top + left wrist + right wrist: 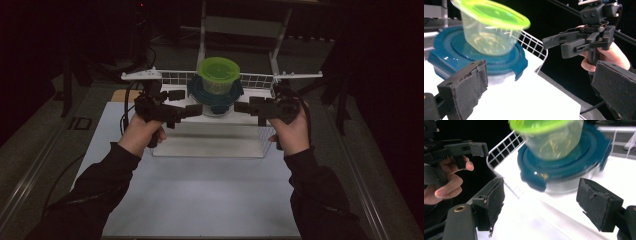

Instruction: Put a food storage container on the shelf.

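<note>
While both grippers' fingers stand open, empty, flanking stack: treat green-lidded tub (218,75) as light, slick, tippy atop blue-lidded container (215,98); grip lower container's rigid sides.

Lime green over dark teal
The clear tub (218,86) has a lime-green lid (218,68); beneath the tub, a teal-lidded container (215,100) on a white rack (210,142).

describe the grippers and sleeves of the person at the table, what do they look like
Both the left gripper and right gripper are black, blocky handheld tools with two jaws faced in rough dark padding. A black cable trails from the left one. The person wears dark long sleeves reaching the wrists.
</note>
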The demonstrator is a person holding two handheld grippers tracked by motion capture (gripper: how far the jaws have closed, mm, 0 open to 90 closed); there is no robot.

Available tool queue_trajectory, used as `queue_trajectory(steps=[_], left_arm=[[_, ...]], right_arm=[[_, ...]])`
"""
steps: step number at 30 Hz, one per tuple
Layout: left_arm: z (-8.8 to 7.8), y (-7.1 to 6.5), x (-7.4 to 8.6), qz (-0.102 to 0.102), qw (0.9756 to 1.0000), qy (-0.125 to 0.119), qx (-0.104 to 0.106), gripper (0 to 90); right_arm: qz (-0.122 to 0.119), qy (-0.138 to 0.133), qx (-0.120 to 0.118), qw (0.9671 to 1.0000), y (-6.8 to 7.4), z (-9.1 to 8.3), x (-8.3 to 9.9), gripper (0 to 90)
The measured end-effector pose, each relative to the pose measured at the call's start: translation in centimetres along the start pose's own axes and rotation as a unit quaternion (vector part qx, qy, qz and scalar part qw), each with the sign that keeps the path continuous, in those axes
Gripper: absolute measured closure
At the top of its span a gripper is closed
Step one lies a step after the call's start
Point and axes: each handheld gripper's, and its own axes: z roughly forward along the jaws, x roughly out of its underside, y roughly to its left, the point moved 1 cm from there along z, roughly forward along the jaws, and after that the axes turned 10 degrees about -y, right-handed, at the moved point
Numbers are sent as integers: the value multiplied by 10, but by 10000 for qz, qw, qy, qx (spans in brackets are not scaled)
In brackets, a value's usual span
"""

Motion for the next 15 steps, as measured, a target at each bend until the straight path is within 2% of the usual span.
queue_trajectory(steps=[2, 3, 4, 5, 7, 10, 15], left_arm=[[-2, -1, 4, 8, 10000, 30, -9, 0], [-4, -4, 13, 28, 10000, 49, -28, 0], [-4, -4, 13, 28, 10000, 49, -28, 0], [-8, -6, 22, 71, 9999, 61, -48, 10], [-10, -7, 28, 135, 9998, 82, -75, 10], [-17, -12, 44, 220, 9997, 3, -51, 11], [-23, -16, 67, 318, 9994, 130, -55, 11]], right_arm=[[-22, 17, -61, 10000, 1, 0, 10, 219], [-40, 36, -84, 9999, 1, 0, 15, 219], [-40, 36, -84, 9999, 1, 0, 15, 219], [-149, 21, -94, 9998, 3, 0, 25, 219], [-154, 27, -102, 9998, 3, -1, 28, 220], [-150, -49, -180, 9997, 1, -3, 43, 220], [-271, -97, -234, 9993, 1, -5, 65, 218]])
